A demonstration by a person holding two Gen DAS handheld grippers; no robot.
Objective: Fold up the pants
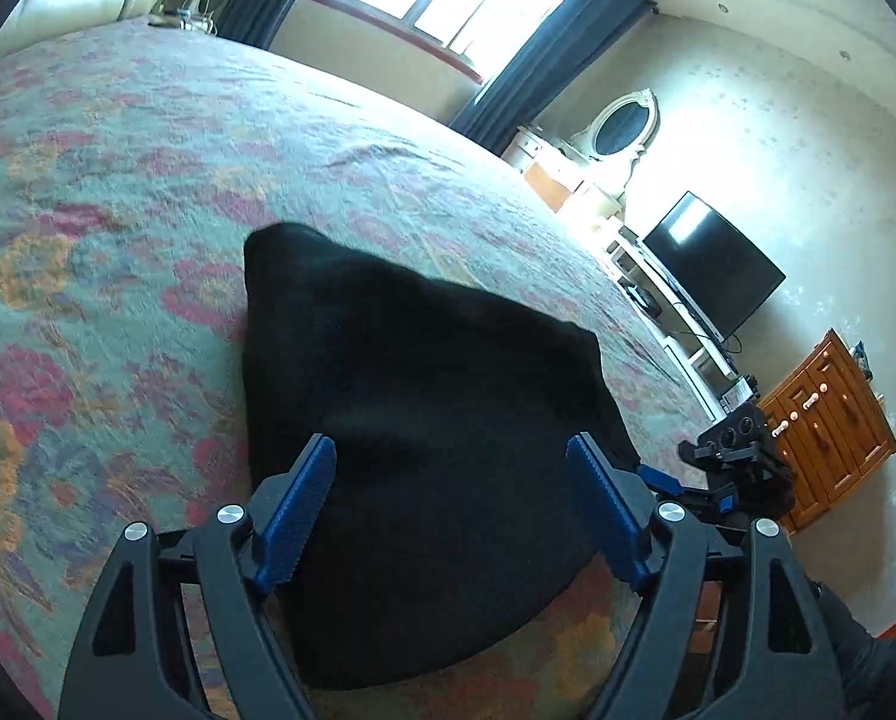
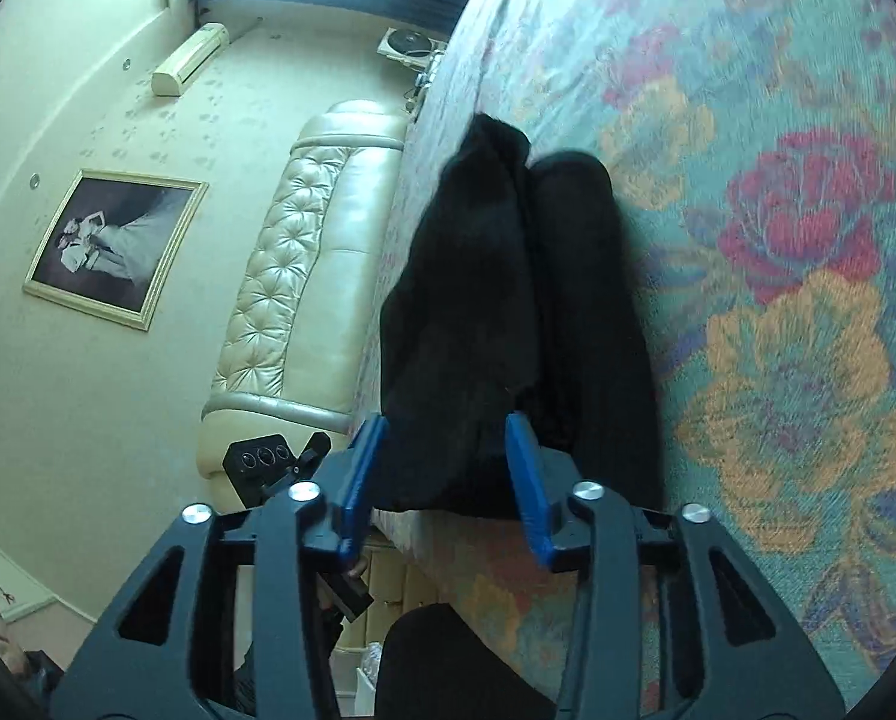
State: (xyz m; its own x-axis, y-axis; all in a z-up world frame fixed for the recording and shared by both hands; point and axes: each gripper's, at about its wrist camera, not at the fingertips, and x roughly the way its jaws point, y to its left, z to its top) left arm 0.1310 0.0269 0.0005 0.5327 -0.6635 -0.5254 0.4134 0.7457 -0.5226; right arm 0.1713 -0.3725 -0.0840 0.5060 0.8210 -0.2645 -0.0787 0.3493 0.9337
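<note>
In the left wrist view we see the black pants (image 1: 423, 420) lying folded into a compact bundle on the bed (image 1: 147, 192), filling the centre and lower middle of the frame. The bedspread carries a floral pattern in green, red and orange. Our left gripper (image 1: 451, 516) sits at the bottom centre with its jaws spread wide; the blue pads (image 1: 294, 519) stand on either side of the near part of the bundle as seen from here, and nothing is pinched between them. At the lower right of this frame we see the right gripper (image 1: 730, 468) from the side, just beside the bundle's right edge.

In the right wrist view the scene is rolled, so the bed (image 2: 778, 240) fills the right half and the pants (image 2: 508, 312) run up the middle as two dark lobes side by side. Our right gripper (image 2: 448, 480) is at the bottom centre, its jaws spread and empty, the blue pads (image 2: 529, 480) framing the nearest end of the cloth without pressing on it. The left gripper (image 2: 267, 462) shows at the lower left of centre.

Around the bed we see a cream tufted headboard (image 2: 291, 300), a framed picture (image 2: 111, 246) on the wall, a window with dark curtains (image 1: 568, 42), a flat screen (image 1: 712, 264) and a wooden dresser (image 1: 826, 426).
</note>
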